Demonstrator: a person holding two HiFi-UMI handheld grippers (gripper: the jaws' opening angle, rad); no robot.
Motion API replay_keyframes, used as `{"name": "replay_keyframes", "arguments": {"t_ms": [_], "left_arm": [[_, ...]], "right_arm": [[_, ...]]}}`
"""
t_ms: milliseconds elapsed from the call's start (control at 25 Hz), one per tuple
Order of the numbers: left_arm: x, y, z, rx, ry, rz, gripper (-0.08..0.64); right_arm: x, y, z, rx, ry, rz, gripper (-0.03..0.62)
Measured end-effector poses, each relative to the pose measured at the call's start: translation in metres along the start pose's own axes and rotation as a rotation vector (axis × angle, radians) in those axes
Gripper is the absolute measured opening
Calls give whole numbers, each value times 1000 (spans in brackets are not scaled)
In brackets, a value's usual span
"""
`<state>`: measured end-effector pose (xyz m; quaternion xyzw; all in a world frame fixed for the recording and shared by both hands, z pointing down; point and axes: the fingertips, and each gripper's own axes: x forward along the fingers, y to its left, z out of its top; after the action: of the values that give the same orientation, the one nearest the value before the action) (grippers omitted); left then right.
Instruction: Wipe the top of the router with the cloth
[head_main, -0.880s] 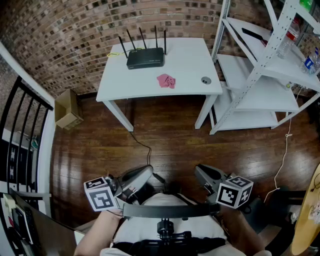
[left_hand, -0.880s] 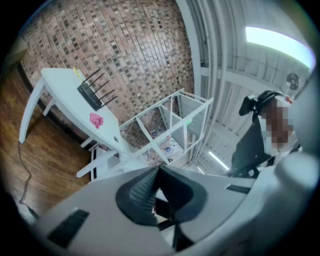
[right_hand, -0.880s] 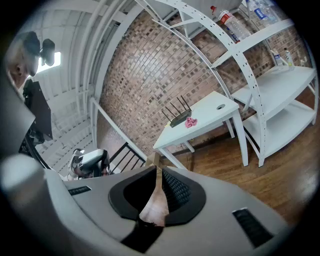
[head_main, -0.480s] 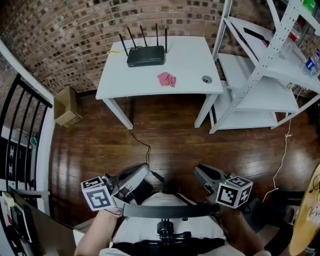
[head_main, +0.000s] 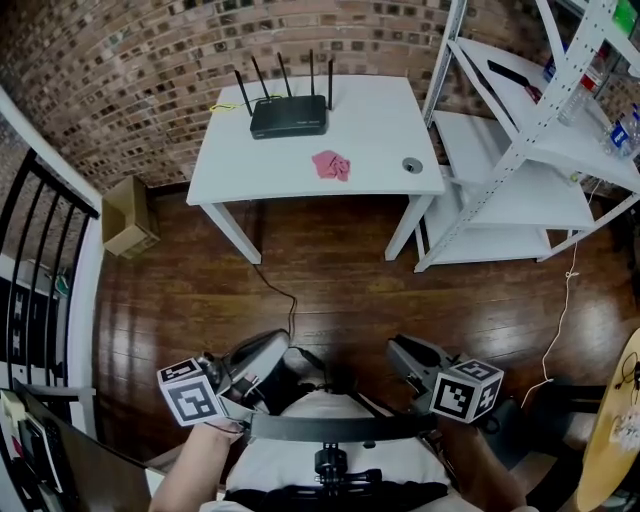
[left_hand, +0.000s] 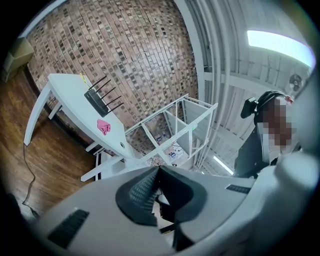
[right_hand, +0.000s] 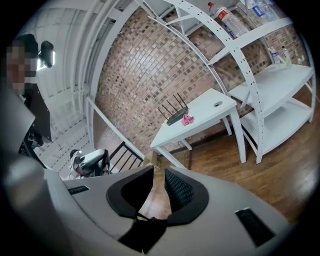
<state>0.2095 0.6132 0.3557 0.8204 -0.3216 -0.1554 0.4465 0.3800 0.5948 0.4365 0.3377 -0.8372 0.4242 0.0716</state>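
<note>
A black router (head_main: 289, 116) with several upright antennas sits at the back of the white table (head_main: 380, 130). A crumpled pink cloth (head_main: 332, 164) lies in front of it, a little to the right. Both grippers are far from the table, held low near the person's body over the wood floor. The left gripper (head_main: 283, 343) is shut and empty; its own view shows the router (left_hand: 97, 102) and cloth (left_hand: 103, 126) in the distance. The right gripper (head_main: 396, 349) is also shut with nothing in it, and it looks toward the router (right_hand: 176, 117) and cloth (right_hand: 188, 120).
A small round grey thing (head_main: 411, 164) lies on the table's right side. A white shelving rack (head_main: 530, 150) with bottles stands right of the table. A cardboard box (head_main: 128, 215) and a black railing (head_main: 40, 250) are at left. A cable (head_main: 285, 290) trails across the floor.
Both grippers have sunk slightly in the head view, the left one a little to the left. The router and cloth have not moved on the table.
</note>
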Motion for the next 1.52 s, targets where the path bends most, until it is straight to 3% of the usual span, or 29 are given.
{"name": "replay_keyframes", "arguments": {"t_ms": [400,840,1200,1520], "left_arm": [[-9,40,49,-8,-19,13,9],[-70,115,160,-47,-72,32,9],[-126,154,227,-39,-68,26,9],[-160,186,253,-52,-25,9,9]], "right_arm": [[52,5,15,23,32,-8,94],[186,70,45,10,112,12,97],[263,108,64,-8,82,-26,110],[306,113,84,-23,9,-105,114]]}}
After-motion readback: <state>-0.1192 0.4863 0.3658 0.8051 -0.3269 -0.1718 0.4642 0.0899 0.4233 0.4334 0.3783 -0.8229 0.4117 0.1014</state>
